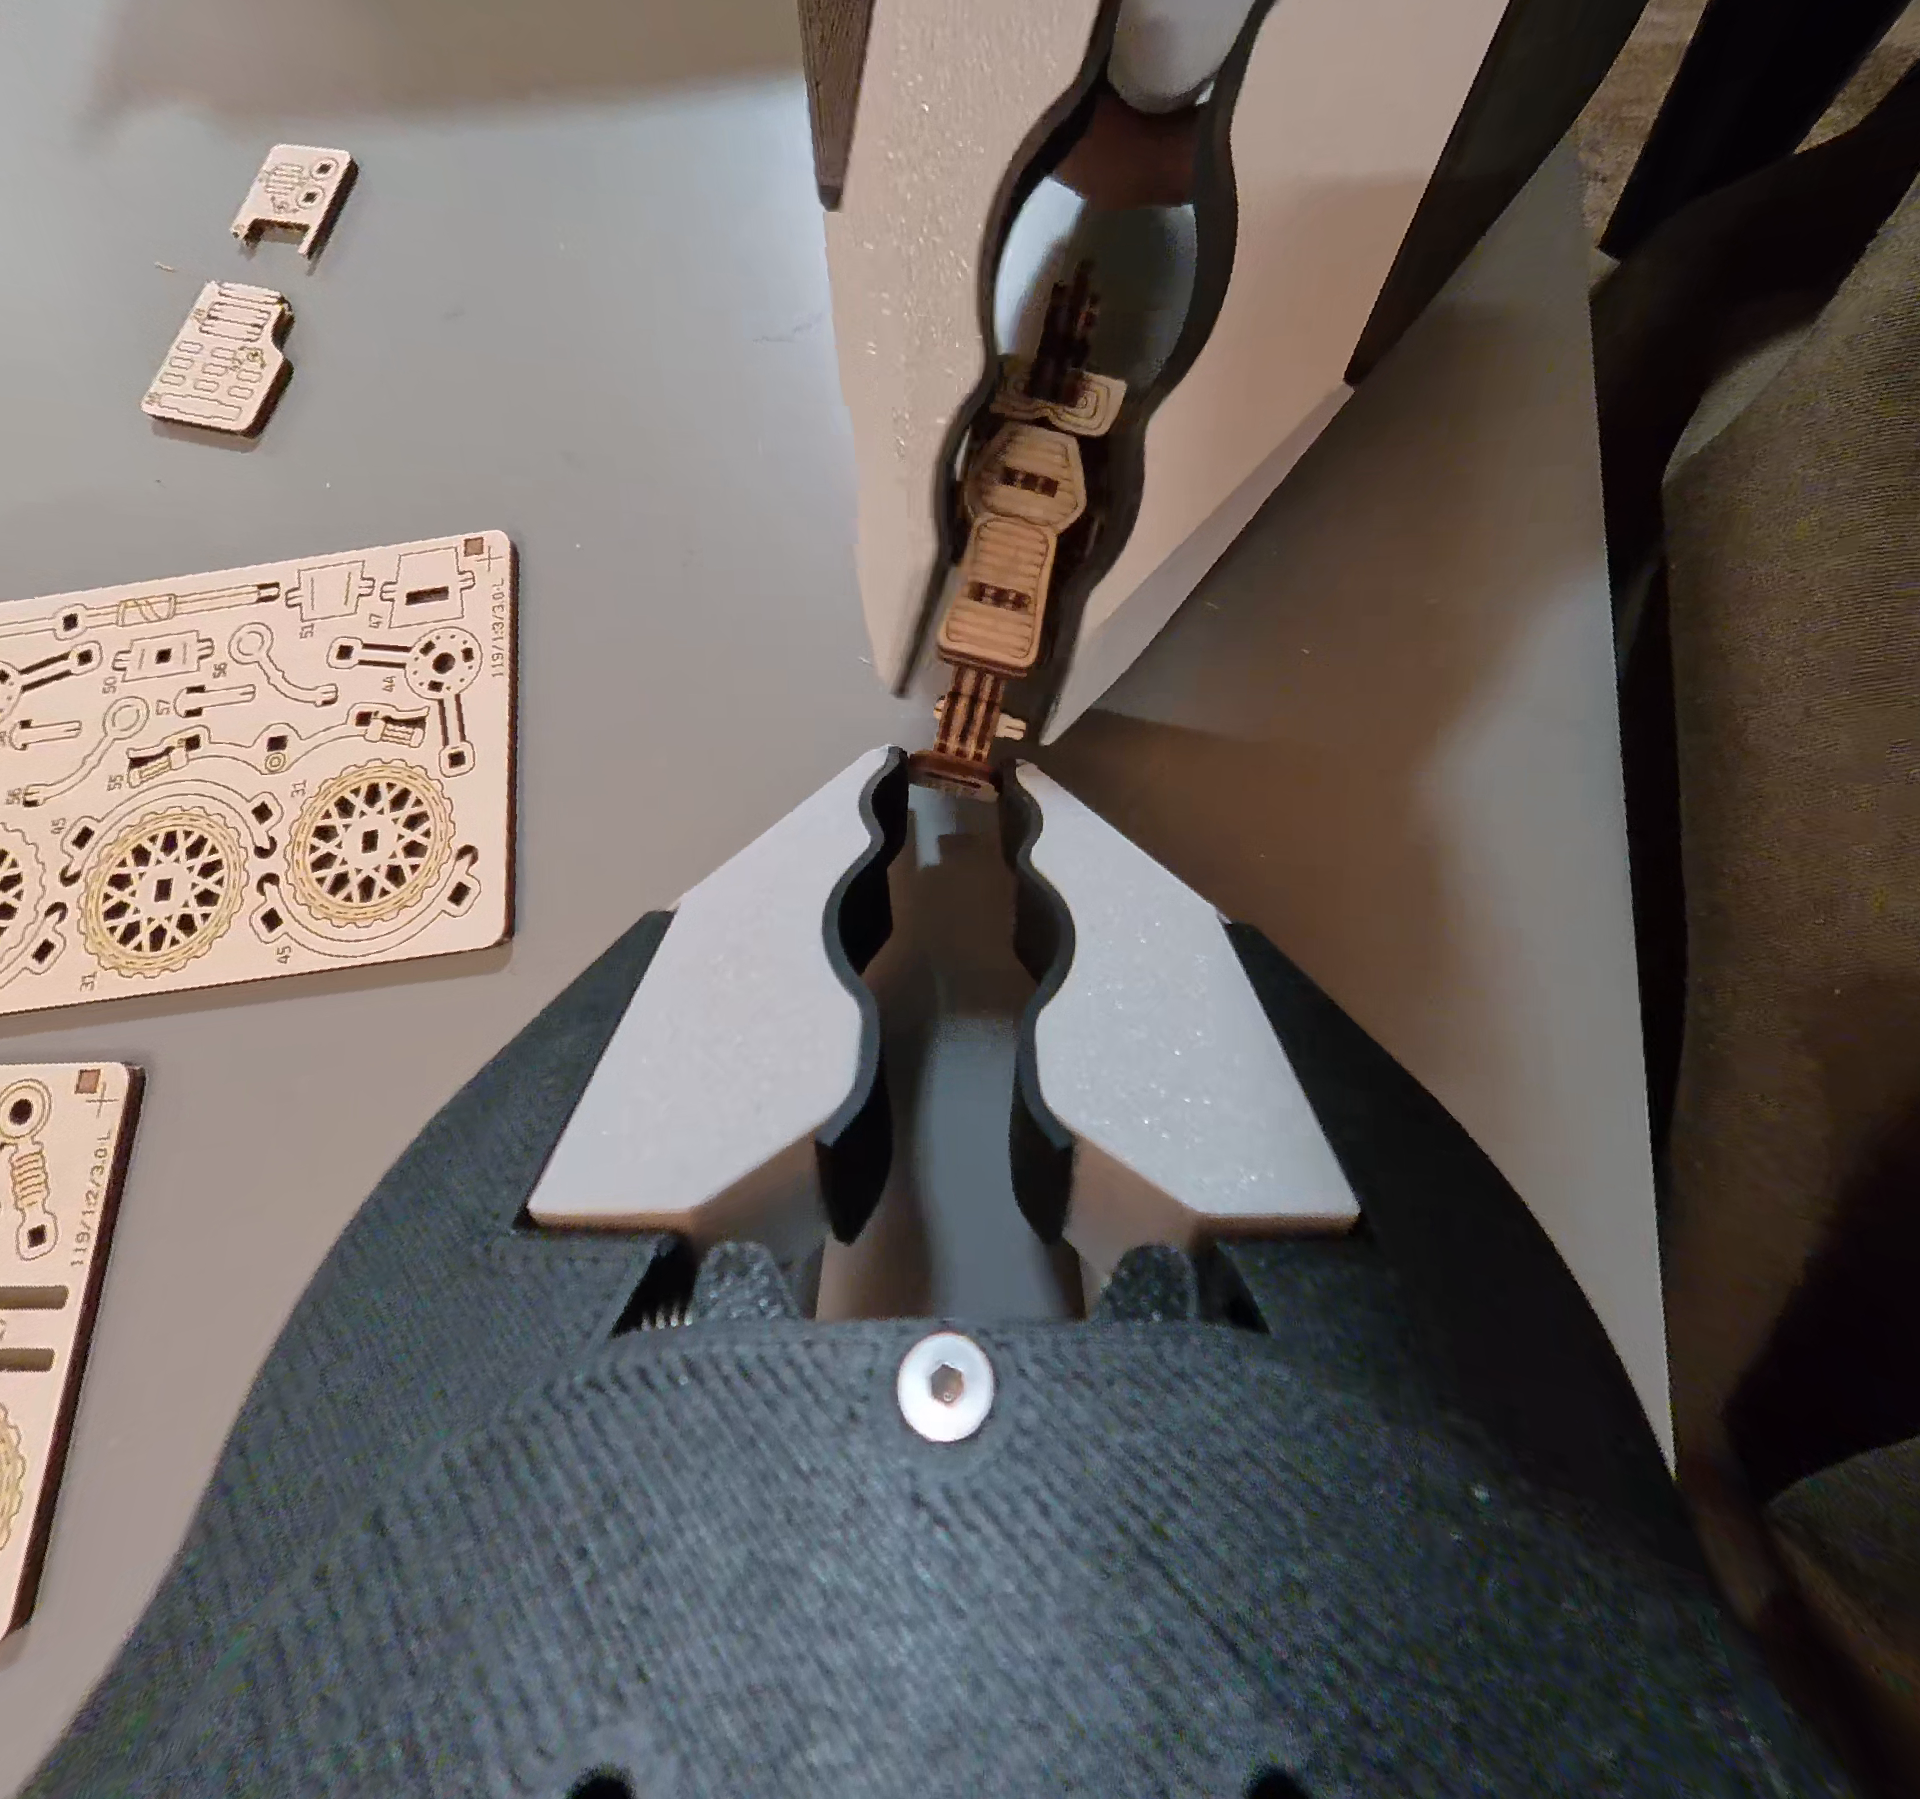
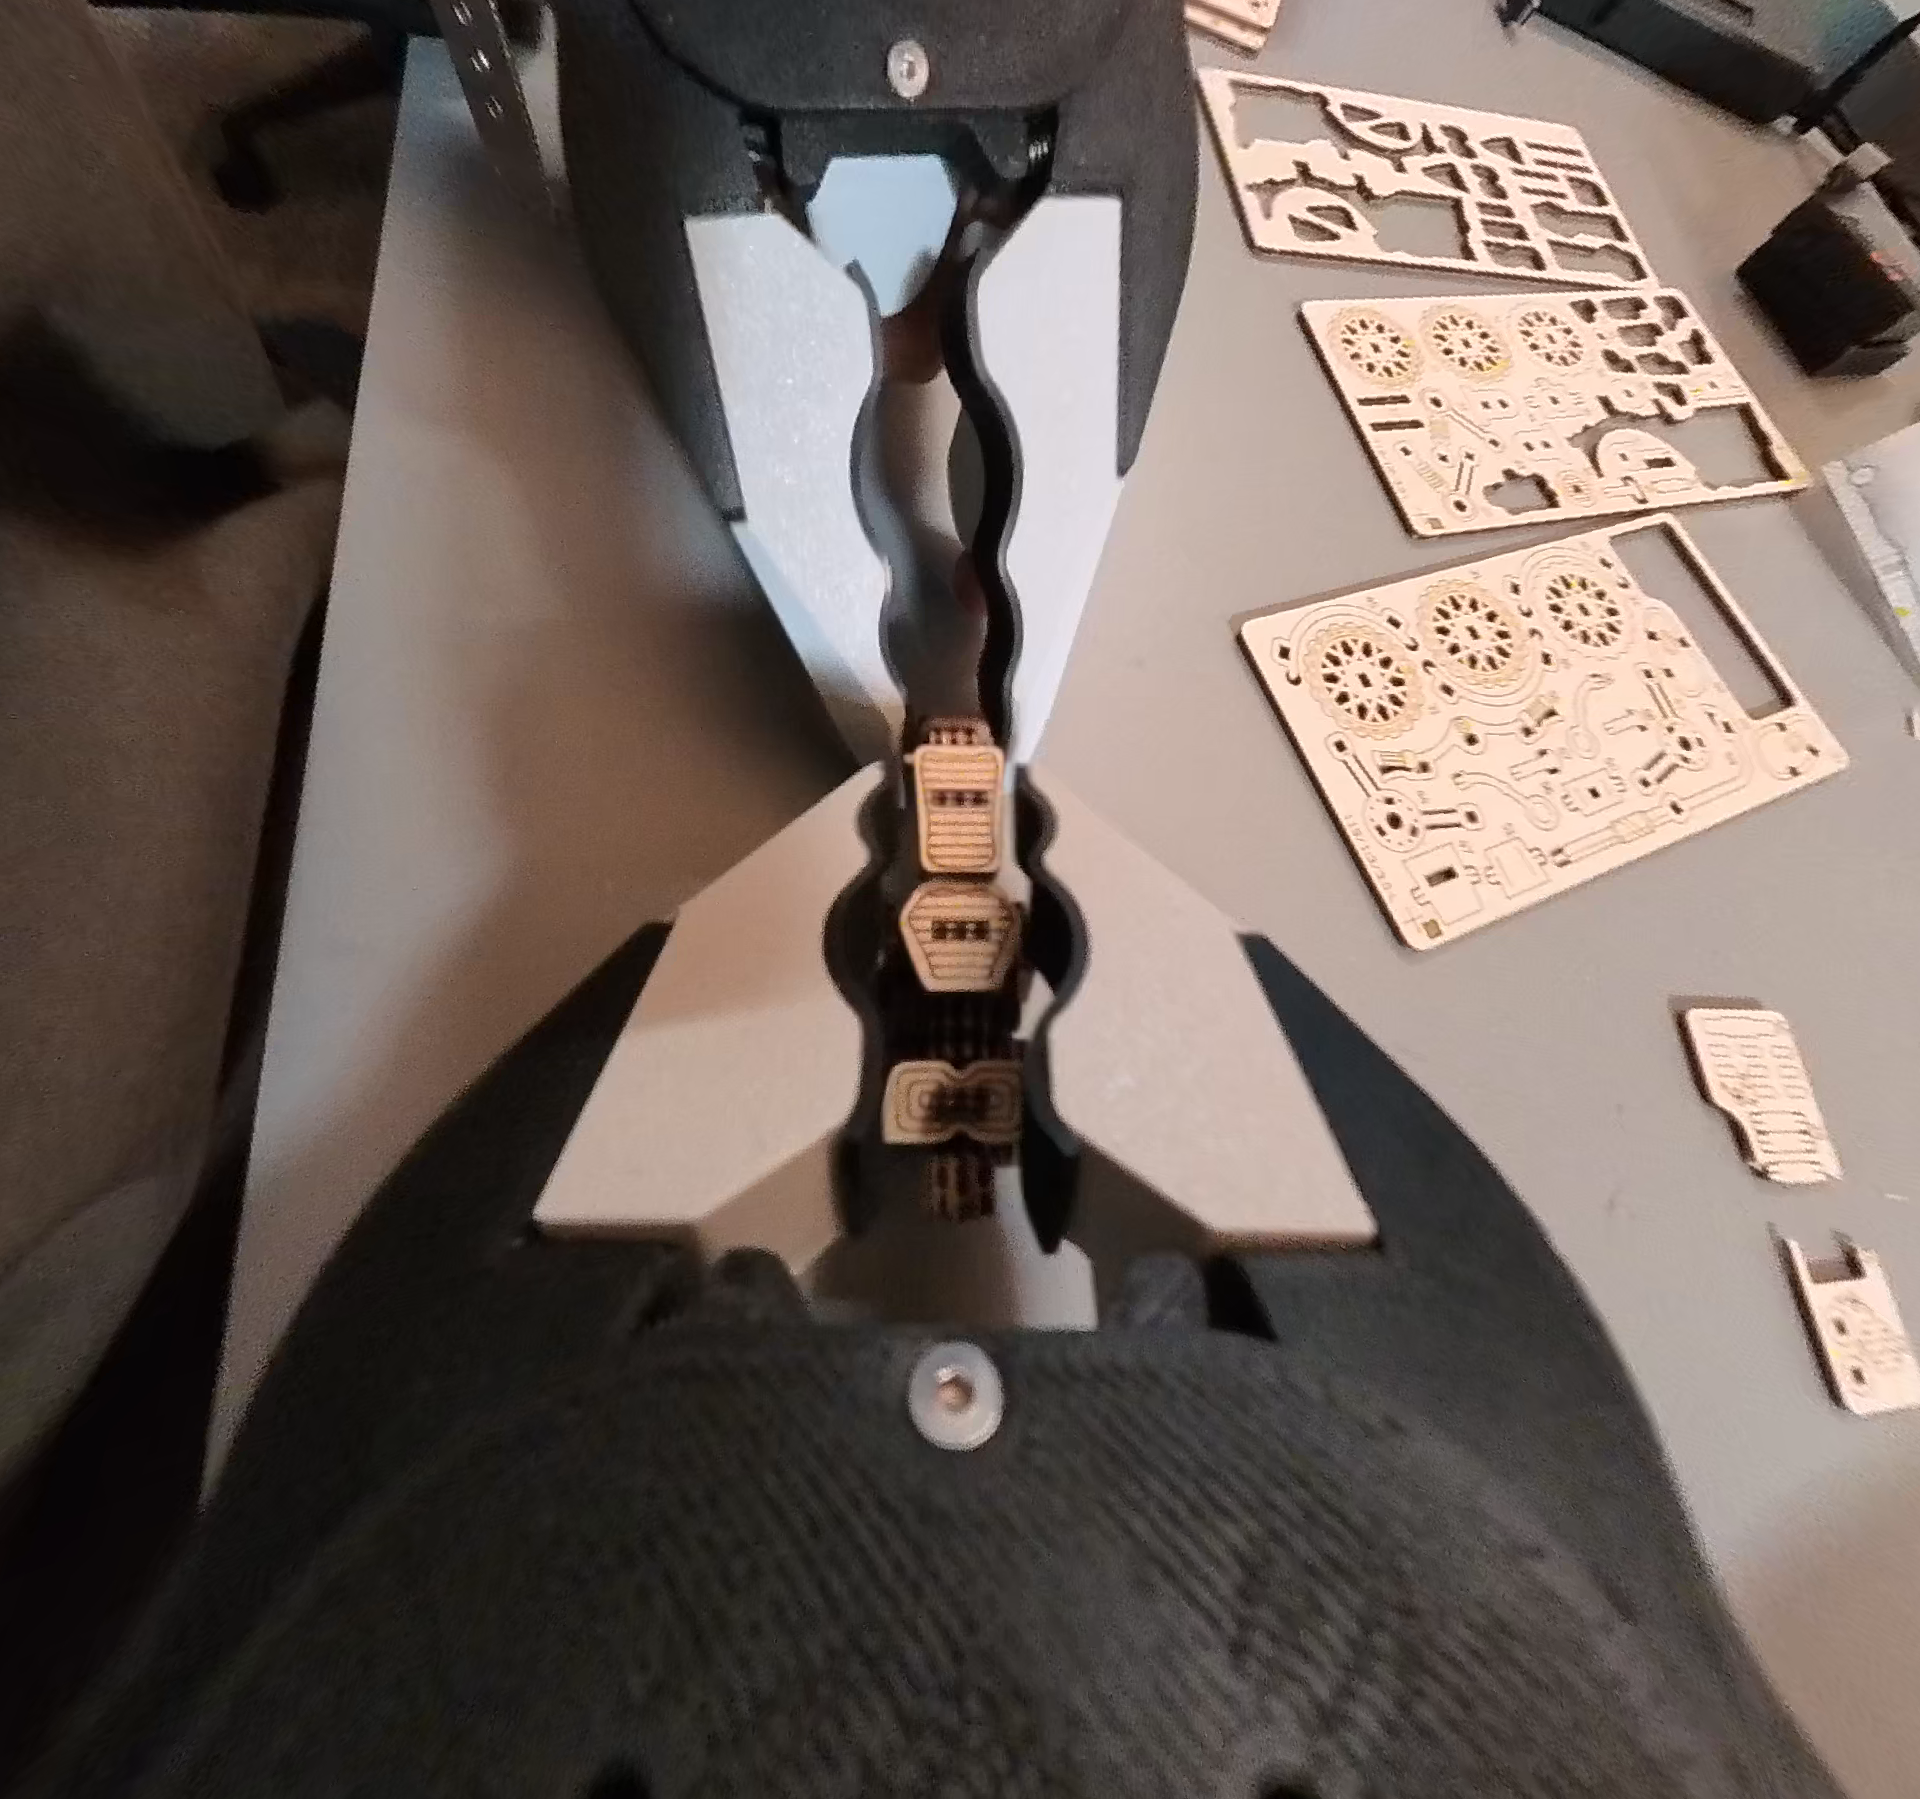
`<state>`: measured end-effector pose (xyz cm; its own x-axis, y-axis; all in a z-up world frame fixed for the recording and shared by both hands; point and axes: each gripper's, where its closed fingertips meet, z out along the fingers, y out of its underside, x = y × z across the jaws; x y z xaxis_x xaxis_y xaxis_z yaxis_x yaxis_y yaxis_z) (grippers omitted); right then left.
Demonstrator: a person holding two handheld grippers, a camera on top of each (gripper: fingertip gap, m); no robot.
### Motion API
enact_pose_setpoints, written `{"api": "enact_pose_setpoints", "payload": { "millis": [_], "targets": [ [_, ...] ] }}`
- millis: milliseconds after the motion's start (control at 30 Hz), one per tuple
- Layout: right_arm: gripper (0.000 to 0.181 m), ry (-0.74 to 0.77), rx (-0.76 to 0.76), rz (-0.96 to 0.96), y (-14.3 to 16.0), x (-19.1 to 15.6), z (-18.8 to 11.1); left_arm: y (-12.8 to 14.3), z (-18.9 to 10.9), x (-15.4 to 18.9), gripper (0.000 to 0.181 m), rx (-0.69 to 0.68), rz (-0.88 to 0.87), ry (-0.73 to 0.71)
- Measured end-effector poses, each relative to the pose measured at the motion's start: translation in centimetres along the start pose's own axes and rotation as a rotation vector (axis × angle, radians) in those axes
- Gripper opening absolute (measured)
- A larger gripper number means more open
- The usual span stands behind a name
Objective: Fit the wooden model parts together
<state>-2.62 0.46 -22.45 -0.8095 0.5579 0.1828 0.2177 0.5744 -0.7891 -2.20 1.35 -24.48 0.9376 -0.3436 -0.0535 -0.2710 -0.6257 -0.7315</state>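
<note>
Left claw (image 1: 956, 781) tip-to-tip with right claw (image 2: 951, 814), both raised above the surface (image 1: 644, 378) near its edge. Right claw clenched along the wooden model (image 2: 956, 928); left claw pinches the model's end piece (image 1: 954, 781). Punched part sheets (image 2: 1538, 741) and two loose parts (image 1: 220, 362) lie flat on the surface beside them.
</note>
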Motion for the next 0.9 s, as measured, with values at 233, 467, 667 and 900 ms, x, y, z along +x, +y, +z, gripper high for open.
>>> {"api": "enact_pose_setpoints", "payload": {
  "millis": [233,467,667,900],
  "targets": [
    [0.045,0.047,-0.064,-0.075,1.5,0.3,-0.3,-0.1,-0.1,-0.1,0.014,0.006,-0.005,-0.001],
    [0.041,-0.011,-0.027,0.030,1.7,0.6,-1.6,0.0,-0.1,-0.1,0.014,0.005,-0.010,0.002],
    [0.037,-0.056,-0.069,0.020,2.6,-0.1,-1.2,0.0,0.0,-0.2,0.014,0.002,-0.022,0.007],
    [0.027,-0.071,-0.076,0.031,2.7,0.0,-1.3,-0.1,-0.1,-0.2,0.030,0.006,-0.034,0.014]
  ]
}}
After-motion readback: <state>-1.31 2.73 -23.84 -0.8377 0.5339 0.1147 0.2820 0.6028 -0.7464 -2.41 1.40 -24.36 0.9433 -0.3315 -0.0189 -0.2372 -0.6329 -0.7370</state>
